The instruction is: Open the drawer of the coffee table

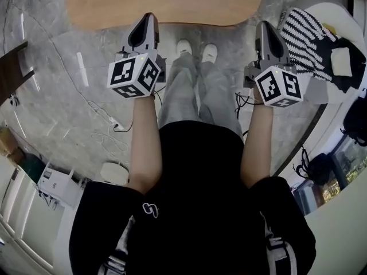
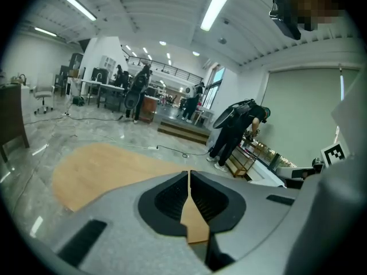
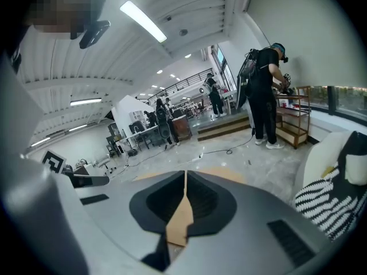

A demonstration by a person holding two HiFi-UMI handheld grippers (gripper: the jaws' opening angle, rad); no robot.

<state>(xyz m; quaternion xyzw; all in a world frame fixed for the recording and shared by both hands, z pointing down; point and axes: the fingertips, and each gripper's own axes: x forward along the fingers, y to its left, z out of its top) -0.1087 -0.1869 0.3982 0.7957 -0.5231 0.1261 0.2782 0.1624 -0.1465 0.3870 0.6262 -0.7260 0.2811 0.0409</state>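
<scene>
**A:** While both units are held up, what is item one?

**B:** Left hand-held gripper: jaws clenched together, nothing between them. On its rear sits a marker cube with black-and-white square codes and no letters to read.

**A:** Item two?

**B:** Right hand-held gripper: likewise clenched and empty. It carries its own coded cube, again patterns only.

**A:** And the task's thing?

**B:** Coffee table: pale wooden top with rounded ends, ahead of both tips and lower than them. Its drawer shows in no view.

**A:** Sundries?

**B:** One striped cushion, black and white, to the right of the right hand-held gripper on a white seat. White shoes, between the two hand-held grippers, short of the table. A small white logo on the person's black top, too small to read. Grey stone floor.
</scene>
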